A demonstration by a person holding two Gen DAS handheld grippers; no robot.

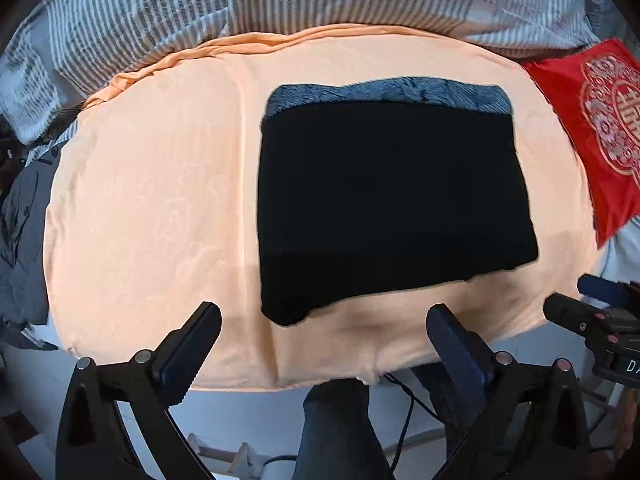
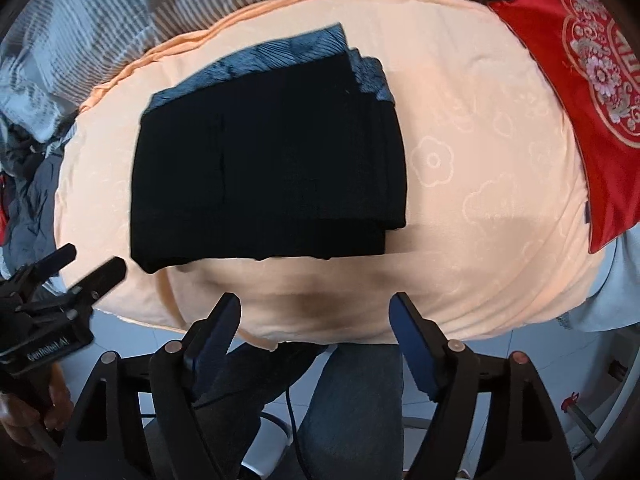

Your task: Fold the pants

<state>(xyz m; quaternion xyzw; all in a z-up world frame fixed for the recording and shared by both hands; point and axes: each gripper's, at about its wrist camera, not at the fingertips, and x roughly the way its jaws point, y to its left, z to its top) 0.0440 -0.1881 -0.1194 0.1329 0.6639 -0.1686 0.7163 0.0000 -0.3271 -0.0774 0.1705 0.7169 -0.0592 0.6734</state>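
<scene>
Left gripper [image 1: 324,320]: fingers spread wide, nothing between them, both tips clear of the cloth and hovering over the near edge of the peach blanket [image 1: 152,184]. Right gripper [image 2: 316,312]: fingers likewise spread wide, empty, above the same near edge; it also appears at the right margin of the left wrist view, cut off by the frame. The black pants [image 2: 264,176] lie folded into a compact rectangle on the blanket, well apart from both sets of fingers. In the left wrist view the long axis of the bundle runs from the near edge toward the far edge, with the blue-grey ribbed waistband [image 1: 388,94] at the far end. Stacked layers are visible along the bundle's right side in the right wrist view. The fabric is so dark that seams and individual folds on its top face cannot be made out. A red embroidered cushion [image 2: 592,92] sits at the blanket's far right corner, partly cut off. Striped bedding [image 1: 168,4] lies beyond the far edge.
</scene>
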